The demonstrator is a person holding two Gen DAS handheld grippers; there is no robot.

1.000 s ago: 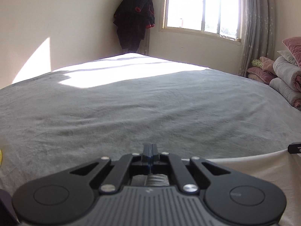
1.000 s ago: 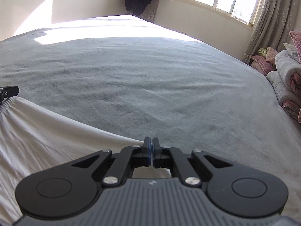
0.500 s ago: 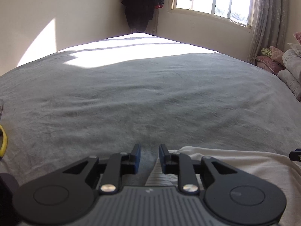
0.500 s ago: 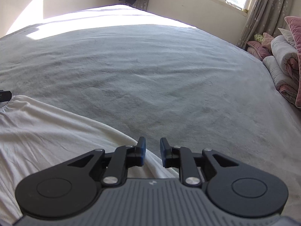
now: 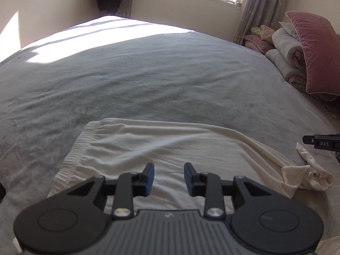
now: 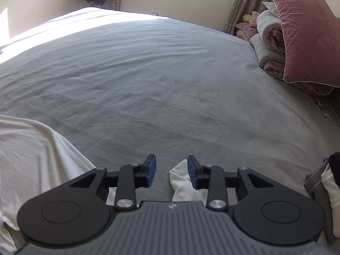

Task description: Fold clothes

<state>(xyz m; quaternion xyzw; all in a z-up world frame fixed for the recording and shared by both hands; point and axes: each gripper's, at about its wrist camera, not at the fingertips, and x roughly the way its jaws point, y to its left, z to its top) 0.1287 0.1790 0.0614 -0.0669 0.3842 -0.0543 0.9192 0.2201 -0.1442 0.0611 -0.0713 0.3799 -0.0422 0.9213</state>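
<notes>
Grey bedspread (image 5: 148, 80) filling both views. White garment (image 5: 161, 144) spread flat near its front edge: elastic waistband visible in left view only, loose corner (image 6: 182, 178) in right view only. Left gripper (image 5: 169, 176) above cloth, jaws apart, empty. Right gripper (image 6: 171, 173) jaws opening, unclamped, over the corner.

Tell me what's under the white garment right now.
The white garment lies flat on the grey blanket, which shows all around it. Anything beneath the cloth itself is covered and cannot be seen.
</notes>
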